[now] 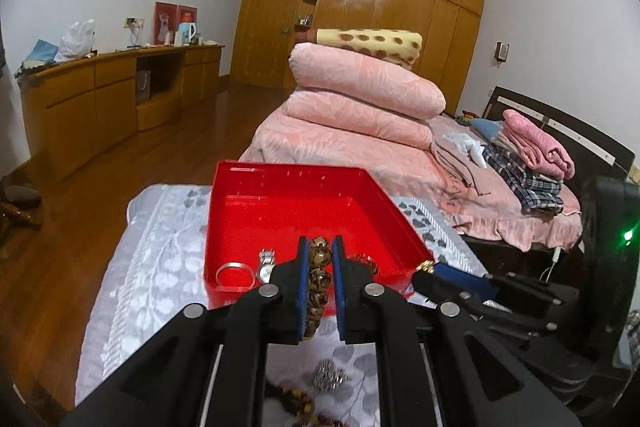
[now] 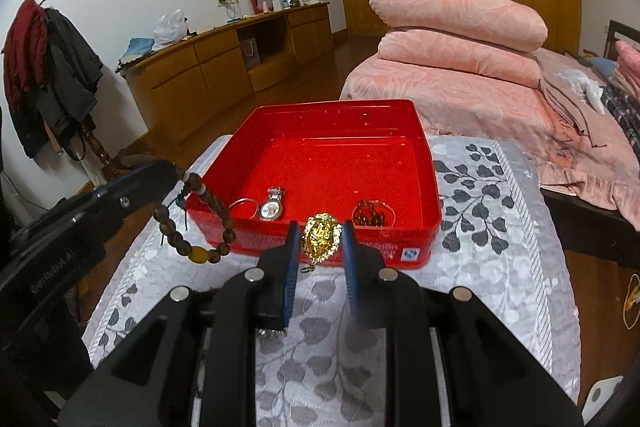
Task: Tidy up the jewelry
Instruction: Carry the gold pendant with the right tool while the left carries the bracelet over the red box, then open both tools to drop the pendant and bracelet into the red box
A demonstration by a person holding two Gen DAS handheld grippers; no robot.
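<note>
A red box point(image 1: 296, 187) point(image 2: 424, 143) stands on a grey leaf-patterned cloth point(image 2: 480, 247). Inside lie a silver watch point(image 2: 272, 207), a clear bangle point(image 2: 244, 206) and a dark red bead bracelet point(image 2: 370, 215). My left gripper point(image 1: 320, 251) is shut on a brown wooden bead bracelet point(image 1: 319, 281) over the box's near left wall; the bracelet hangs from it in the right wrist view point(image 2: 196, 223). My right gripper point(image 2: 321, 233) is shut on a gold chain point(image 2: 322, 235) just before the box's near wall.
A silver trinket point(image 1: 330, 379) and another bead string point(image 1: 296, 401) lie on the cloth under my left gripper. A bed with folded pink quilts point(image 1: 360, 99) lies beyond the box. A wooden sideboard point(image 1: 100, 95) lines the left wall. A coat stand point(image 2: 52, 75) is at left.
</note>
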